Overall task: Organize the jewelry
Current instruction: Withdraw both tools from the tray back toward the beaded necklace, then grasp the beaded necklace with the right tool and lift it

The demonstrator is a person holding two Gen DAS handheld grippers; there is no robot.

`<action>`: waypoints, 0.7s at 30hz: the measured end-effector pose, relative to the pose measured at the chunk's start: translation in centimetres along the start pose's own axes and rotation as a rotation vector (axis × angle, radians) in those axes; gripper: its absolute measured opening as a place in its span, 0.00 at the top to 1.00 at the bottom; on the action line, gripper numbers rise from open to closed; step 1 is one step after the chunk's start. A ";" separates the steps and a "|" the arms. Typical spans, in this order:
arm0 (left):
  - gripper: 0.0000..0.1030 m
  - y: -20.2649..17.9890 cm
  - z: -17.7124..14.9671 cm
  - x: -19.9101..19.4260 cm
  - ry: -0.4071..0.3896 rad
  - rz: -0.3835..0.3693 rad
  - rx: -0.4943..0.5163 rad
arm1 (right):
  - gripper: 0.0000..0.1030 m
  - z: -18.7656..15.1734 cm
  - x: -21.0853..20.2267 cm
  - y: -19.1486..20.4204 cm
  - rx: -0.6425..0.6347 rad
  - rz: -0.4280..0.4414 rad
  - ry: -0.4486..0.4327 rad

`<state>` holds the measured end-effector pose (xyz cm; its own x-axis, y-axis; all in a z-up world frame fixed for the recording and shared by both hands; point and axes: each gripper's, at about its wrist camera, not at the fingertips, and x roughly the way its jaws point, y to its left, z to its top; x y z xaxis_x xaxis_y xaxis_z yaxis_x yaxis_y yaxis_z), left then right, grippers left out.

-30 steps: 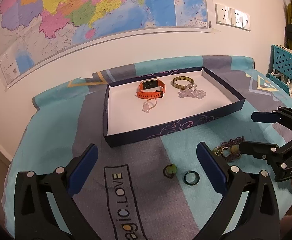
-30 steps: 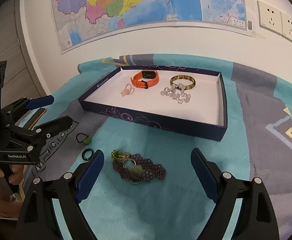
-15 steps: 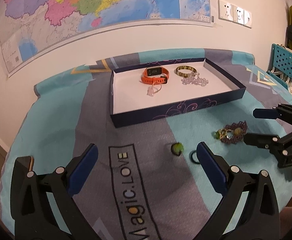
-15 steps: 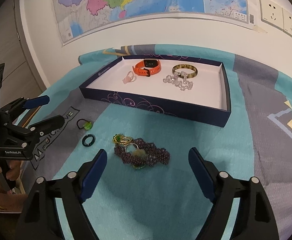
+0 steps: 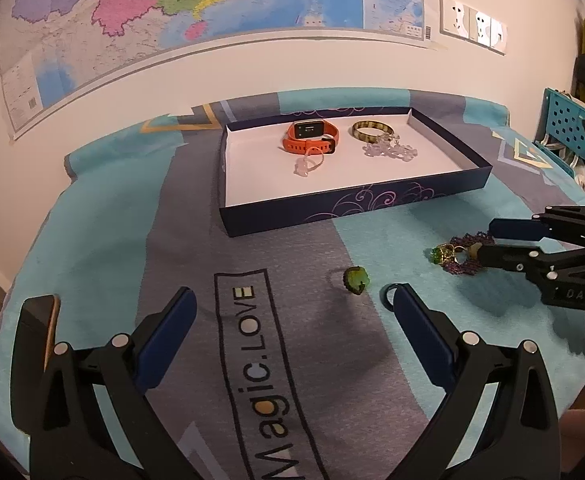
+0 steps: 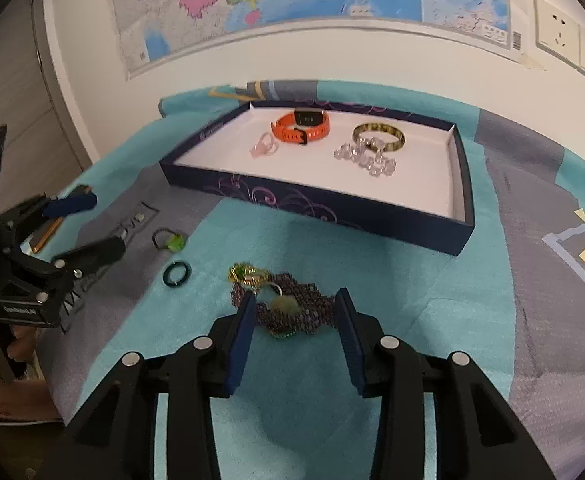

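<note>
A purple beaded bracelet (image 6: 292,308) with a gold and green piece (image 6: 246,274) lies on the teal cloth. My right gripper (image 6: 294,300) is down around it and its jaws are closing; the pads sit at the bracelet's two ends without squeezing it. In the left wrist view the right gripper (image 5: 492,242) reaches in from the right over the bracelet (image 5: 458,262). My left gripper (image 5: 292,294) hovers open and holds nothing; a dark ring (image 5: 386,296) lies by its right fingertip, with a green stone ring (image 5: 356,278) beside it.
The navy tray (image 5: 332,216) holds an orange watch (image 5: 310,136), a patterned bangle (image 5: 372,130), a crystal bracelet (image 5: 388,150) and a pink ring (image 5: 308,164). A phone (image 5: 38,328) lies at the cloth's left edge. A blue perforated crate (image 5: 560,120) stands far right.
The right jaws have narrowed from wide apart to the ends of the purple bracelet. The left gripper has drifted a little to the left and stays open.
</note>
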<state>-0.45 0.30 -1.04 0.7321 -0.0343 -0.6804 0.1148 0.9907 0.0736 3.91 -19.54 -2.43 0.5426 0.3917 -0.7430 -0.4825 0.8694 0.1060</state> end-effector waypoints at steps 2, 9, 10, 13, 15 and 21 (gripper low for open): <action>0.06 -0.1 0.0 0.1 0.002 -0.003 0.001 | 0.73 -0.2 0.2 0.2 -0.015 -0.003 0.016; 0.06 0.0 -0.2 0.5 0.014 -0.013 -0.009 | 0.93 -1.1 -0.1 -0.1 -0.021 0.007 0.026; 0.06 0.0 -0.2 0.5 0.015 -0.014 -0.010 | 0.93 -1.1 -0.2 -0.1 -0.018 0.014 0.022; 0.06 0.0 -0.2 0.5 0.015 -0.015 -0.010 | 0.89 -0.9 -0.3 -0.4 0.015 0.026 0.010; 0.06 0.0 -0.2 0.6 0.014 -0.018 -0.011 | 0.78 -0.7 -0.3 -0.8 0.043 0.039 0.000; 0.06 -0.2 -0.2 0.7 0.019 -0.024 -0.011 | 0.82 -0.3 0.7 -0.2 0.023 0.017 0.020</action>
<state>-0.07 0.13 -1.69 0.7164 -0.0560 -0.6954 0.1253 0.9909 0.0492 4.18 -19.48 -3.19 0.5208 0.4008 -0.7537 -0.4756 0.8694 0.1336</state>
